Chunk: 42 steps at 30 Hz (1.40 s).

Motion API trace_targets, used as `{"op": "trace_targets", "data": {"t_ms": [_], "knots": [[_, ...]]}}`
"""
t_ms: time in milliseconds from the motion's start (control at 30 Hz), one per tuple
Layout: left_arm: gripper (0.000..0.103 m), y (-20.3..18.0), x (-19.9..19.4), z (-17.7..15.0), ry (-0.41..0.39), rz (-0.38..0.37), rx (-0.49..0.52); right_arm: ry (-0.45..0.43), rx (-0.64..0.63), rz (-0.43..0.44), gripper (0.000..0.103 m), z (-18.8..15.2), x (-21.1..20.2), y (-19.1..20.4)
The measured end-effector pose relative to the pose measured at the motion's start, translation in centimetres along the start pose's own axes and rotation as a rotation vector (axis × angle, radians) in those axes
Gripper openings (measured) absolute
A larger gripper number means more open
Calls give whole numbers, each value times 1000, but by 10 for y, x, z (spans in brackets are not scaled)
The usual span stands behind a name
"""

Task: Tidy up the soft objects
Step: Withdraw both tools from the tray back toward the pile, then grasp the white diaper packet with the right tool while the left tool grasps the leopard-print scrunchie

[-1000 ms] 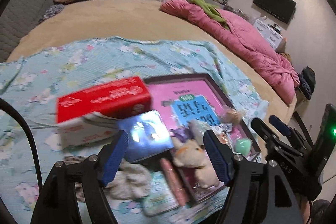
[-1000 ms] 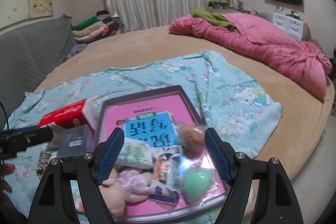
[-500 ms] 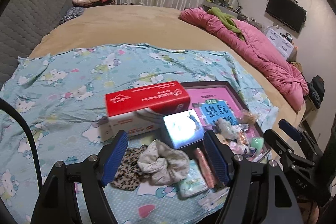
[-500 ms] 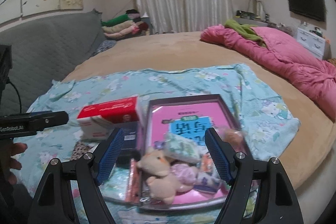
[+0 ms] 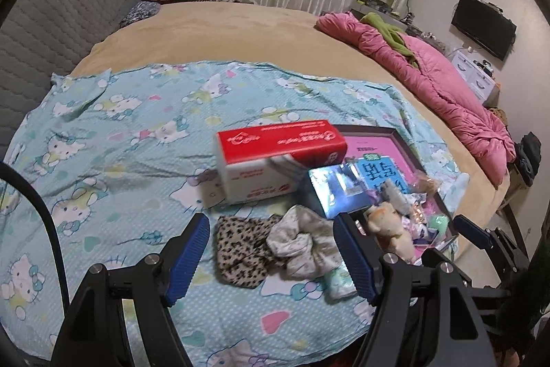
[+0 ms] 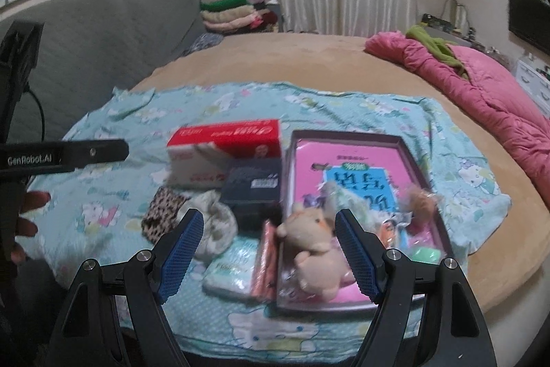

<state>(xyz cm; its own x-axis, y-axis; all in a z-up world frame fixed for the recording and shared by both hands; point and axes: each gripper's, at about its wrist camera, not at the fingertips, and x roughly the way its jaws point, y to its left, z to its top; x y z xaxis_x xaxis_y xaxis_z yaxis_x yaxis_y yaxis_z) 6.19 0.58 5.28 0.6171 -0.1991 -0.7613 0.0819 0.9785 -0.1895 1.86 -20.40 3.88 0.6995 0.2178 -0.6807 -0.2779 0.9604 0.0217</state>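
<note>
On the blue cartoon-print sheet (image 5: pixel 113 140) lie a leopard-print scrunchie (image 5: pixel 240 248) and a pale crumpled scrunchie (image 5: pixel 302 243). My left gripper (image 5: pixel 271 258) hovers open above them with nothing between its fingers. A beige plush toy (image 6: pixel 314 246) lies in the pink-lined tray (image 6: pixel 343 140) among small packets, a green soft ball (image 6: pixel 426 253) and a brown fluffy thing (image 6: pixel 421 200). My right gripper (image 6: pixel 270 255) is open and empty above the plush and a tissue pack (image 6: pixel 230 270). The plush (image 5: pixel 388 226) also shows in the left wrist view.
A red and white tissue box (image 5: pixel 278 157) and a dark box (image 6: pixel 252 184) stand beside the tray. A pink quilt (image 5: pixel 447 81) lies at the bed's right side. Folded clothes (image 6: pixel 233 12) are stacked at the back by a grey headboard (image 5: pixel 51 33). The bed's edge is near, front right.
Both grippers have pulled back and swung left over the bed. The scrunchies have come into full view under the left gripper, and the tray has slid right in the right wrist view.
</note>
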Motion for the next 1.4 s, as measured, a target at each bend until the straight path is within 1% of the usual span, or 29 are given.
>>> {"op": "trace_targets", "data": {"t_ms": [167,300,467,633,700,800,1000,1100,1200,1267,1400], "knots": [[74,12,6,-14,18,18,-15,43,-82,24,80,-14,10,26],[74,19,14,-24,36,13,-24,81,-159,27,80,-26,21,49],[74,24,26,-34,59,24,-24,120,-206,24,80,-34,36,58],[74,29,45,-46,97,42,-13,201,-243,-18,80,-45,63,61],[74,32,52,-51,113,51,-13,223,-270,-45,80,-49,71,64],[74,37,59,-55,124,44,-20,253,-329,-77,80,-54,81,70],[74,44,72,-63,152,38,-39,269,-429,-109,80,-61,93,80],[74,44,76,-64,159,39,-37,285,-439,-105,78,-64,98,80],[74,46,81,-65,163,30,-44,271,-451,-127,76,-64,98,78],[74,47,85,-65,171,32,-49,274,-478,-146,73,-66,102,78],[74,50,88,-64,169,24,-59,245,-542,-185,73,-71,110,78]]}}
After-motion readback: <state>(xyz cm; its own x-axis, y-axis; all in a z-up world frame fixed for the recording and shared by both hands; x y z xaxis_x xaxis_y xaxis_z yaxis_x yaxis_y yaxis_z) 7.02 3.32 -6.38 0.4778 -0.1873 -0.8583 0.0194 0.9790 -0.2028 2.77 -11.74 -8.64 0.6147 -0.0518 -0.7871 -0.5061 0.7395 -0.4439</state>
